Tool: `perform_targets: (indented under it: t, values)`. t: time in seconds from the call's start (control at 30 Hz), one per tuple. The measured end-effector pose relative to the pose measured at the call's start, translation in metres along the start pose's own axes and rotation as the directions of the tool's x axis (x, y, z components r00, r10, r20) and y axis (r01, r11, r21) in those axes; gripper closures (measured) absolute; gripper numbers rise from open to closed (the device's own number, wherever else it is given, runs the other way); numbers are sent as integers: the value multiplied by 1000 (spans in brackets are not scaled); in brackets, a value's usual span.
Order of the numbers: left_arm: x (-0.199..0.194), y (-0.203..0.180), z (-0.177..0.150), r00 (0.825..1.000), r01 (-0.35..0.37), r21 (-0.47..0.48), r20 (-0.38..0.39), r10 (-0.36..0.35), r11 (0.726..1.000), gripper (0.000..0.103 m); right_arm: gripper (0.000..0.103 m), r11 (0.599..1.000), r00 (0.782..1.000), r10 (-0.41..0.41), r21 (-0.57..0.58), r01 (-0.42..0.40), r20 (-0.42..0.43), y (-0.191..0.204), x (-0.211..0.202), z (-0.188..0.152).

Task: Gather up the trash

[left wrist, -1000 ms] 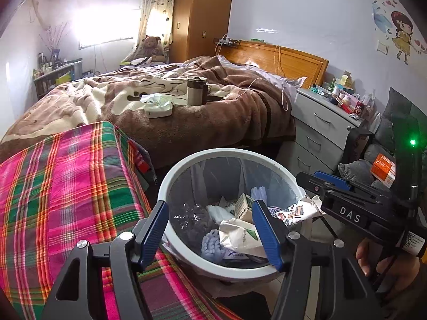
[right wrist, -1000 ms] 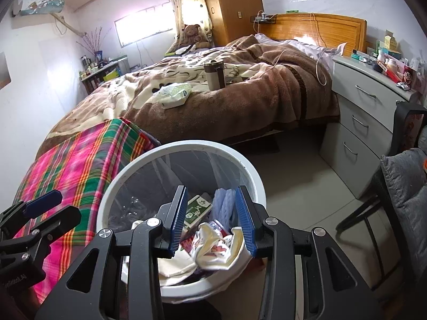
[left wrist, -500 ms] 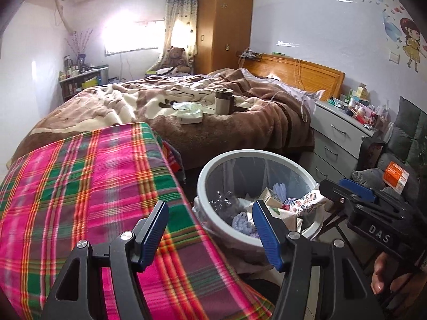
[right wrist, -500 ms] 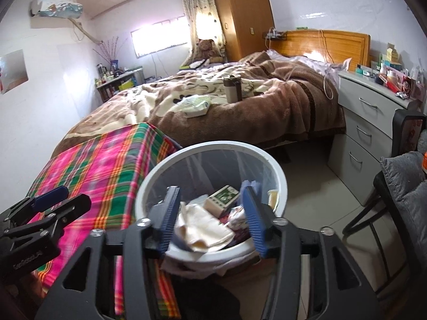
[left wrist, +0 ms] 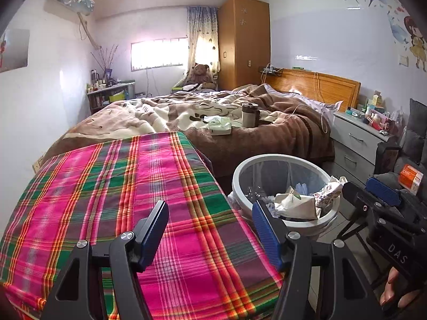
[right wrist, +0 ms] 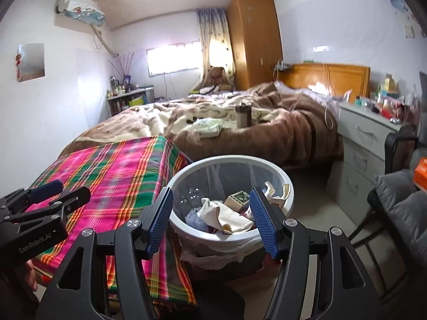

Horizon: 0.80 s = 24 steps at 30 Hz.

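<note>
Plaid cloth (left wrist: 112,200), pink and green, covers the surface in the near left of both views. Left tongs (left wrist: 210,236) hover over its near right corner, blue pads spread wide, nothing between them. Right tongs (right wrist: 212,222) likewise spread wide and empty, held above the near rim of the bin (right wrist: 288,184).

Bin: white rim, clear liner bag, standing on the floor just beside the surface's right edge, between it and the bed (left wrist: 240,138). Trash inside: crumpled white paper bag (right wrist: 226,214), small green-and-white carton (right wrist: 237,198), a clear plastic bottle (right wrist: 190,200) against the left wall, something blue and knobbly near the front. Print on the carton too small to read.

Writing: "DAS" on the body of the right tool as seen in the left wrist view; "GenRobot.AI" on the body of the left tool as seen in the right wrist view. A fingertip (left wrist: 388,293) of the right hand shows under the "DAS" body.

On the bed's near edge: a metal flask (left wrist: 249,114) upright, a pale green tissue pack (left wrist: 218,126) just beside it. Grey drawers (left wrist: 355,144) right of the bed, cluttered top. Orange box (left wrist: 411,178) on a grey cushion at far right; label unreadable.
</note>
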State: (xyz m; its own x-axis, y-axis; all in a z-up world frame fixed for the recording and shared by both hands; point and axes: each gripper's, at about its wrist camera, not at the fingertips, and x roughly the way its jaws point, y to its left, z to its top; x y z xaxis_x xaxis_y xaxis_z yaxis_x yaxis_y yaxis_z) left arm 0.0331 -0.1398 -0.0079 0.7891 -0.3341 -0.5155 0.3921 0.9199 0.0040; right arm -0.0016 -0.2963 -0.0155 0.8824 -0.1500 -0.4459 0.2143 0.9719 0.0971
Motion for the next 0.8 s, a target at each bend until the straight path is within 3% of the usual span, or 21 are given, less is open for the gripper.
perform_targets:
  t: [0.13, 0.27, 0.8]
  values:
    - [-13, 1, -7, 1000, -19, 1, 20, 18, 1000, 38, 41, 999, 1000, 28, 30, -28, 0, 2, -9, -5]
    - [-23, 1, -13, 999, -43, -3, 33, 43, 999, 38, 41, 999, 1000, 5, 32, -5, 5, 7, -14, -9]
    - [-28, 2, -15, 999, -33, -11, 39, 33, 999, 38, 41, 998, 1000, -27, 49, 27, 2, 13, -17, -17]
